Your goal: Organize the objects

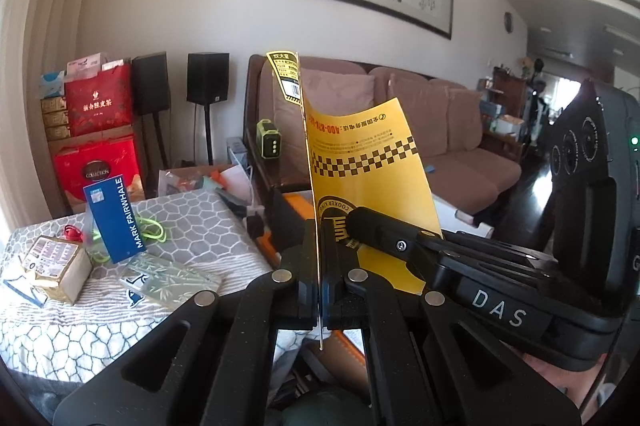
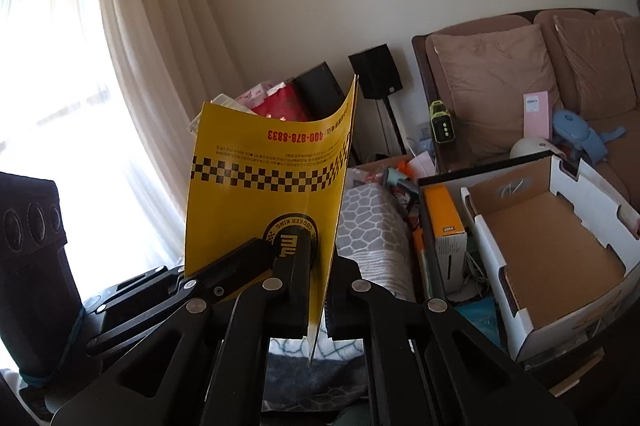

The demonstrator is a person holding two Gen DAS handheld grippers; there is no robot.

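A yellow printed sheet (image 1: pixel 368 154) with a black checker band and a round logo stands upright in the air, slightly curled. My left gripper (image 1: pixel 320 258) is shut on its lower edge, and I see the sheet edge-on between the pads. In the right wrist view the same yellow sheet (image 2: pixel 260 154) faces the camera, with my right gripper (image 2: pixel 322 278) shut on its lower right edge. The left gripper (image 2: pixel 276 250) reaches in from the left and pinches the sheet beside the logo. The right gripper (image 1: pixel 354 222) comes in from the right in the left wrist view.
A table with a grey patterned cloth (image 1: pixel 192 210) holds a blue card (image 1: pixel 114 222), a gold box (image 1: pixel 56 266) and a bamboo-print packet (image 1: pixel 168 278). An open cardboard box (image 2: pixel 552 246) and an orange-and-white box (image 2: pixel 444 222) sit at the right. A sofa (image 1: pixel 440 130) stands behind.
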